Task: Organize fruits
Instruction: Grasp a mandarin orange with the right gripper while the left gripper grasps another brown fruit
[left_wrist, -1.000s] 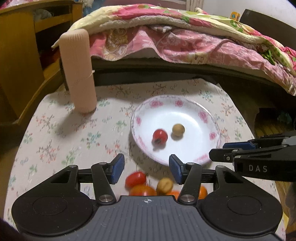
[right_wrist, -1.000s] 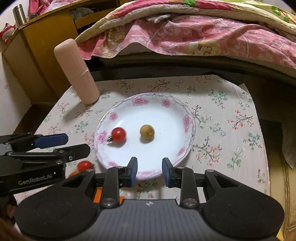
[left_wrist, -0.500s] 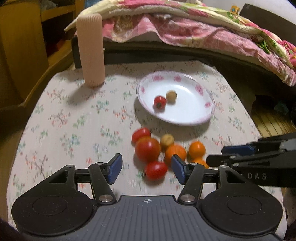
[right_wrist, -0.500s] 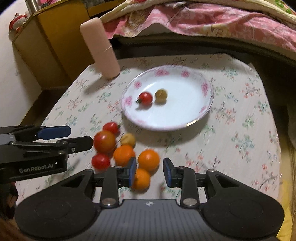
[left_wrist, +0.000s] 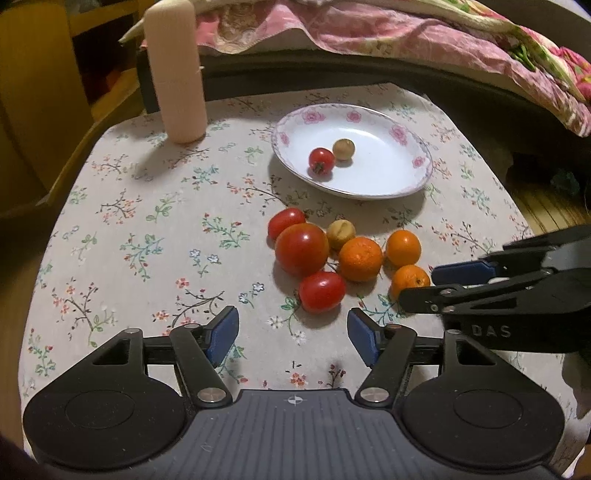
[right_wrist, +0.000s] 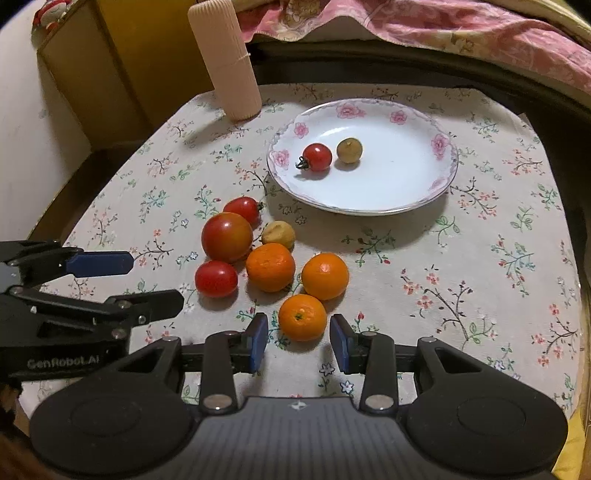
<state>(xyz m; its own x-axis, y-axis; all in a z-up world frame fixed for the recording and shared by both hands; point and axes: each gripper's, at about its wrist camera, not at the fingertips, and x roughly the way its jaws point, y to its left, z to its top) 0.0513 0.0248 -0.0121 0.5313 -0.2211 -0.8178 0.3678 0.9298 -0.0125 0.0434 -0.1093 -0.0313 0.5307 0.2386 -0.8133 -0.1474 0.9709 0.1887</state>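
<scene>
The table (right_wrist: 480, 258) wears a floral cloth; a bed (right_wrist: 443, 29) with a pink quilt lies beyond it. A ribbed pink cylinder (right_wrist: 229, 59) stands upright near the table's far left. The plate (right_wrist: 439, 144) holds one cherry tomato (right_wrist: 317, 157) and one tan fruit (right_wrist: 349, 150), just beside each other. On the cloth near the plate huddle a big tomato (right_wrist: 226, 236), three oranges (right_wrist: 325, 276), two small tomatoes (right_wrist: 216, 278) and another tan fruit (right_wrist: 279, 235). The left gripper (left_wrist: 293, 338) and right gripper (right_wrist: 297, 341) both hover with jaws spread and holding nothing, the right one's straddling the nearest orange (right_wrist: 303, 316) without touching.
</scene>
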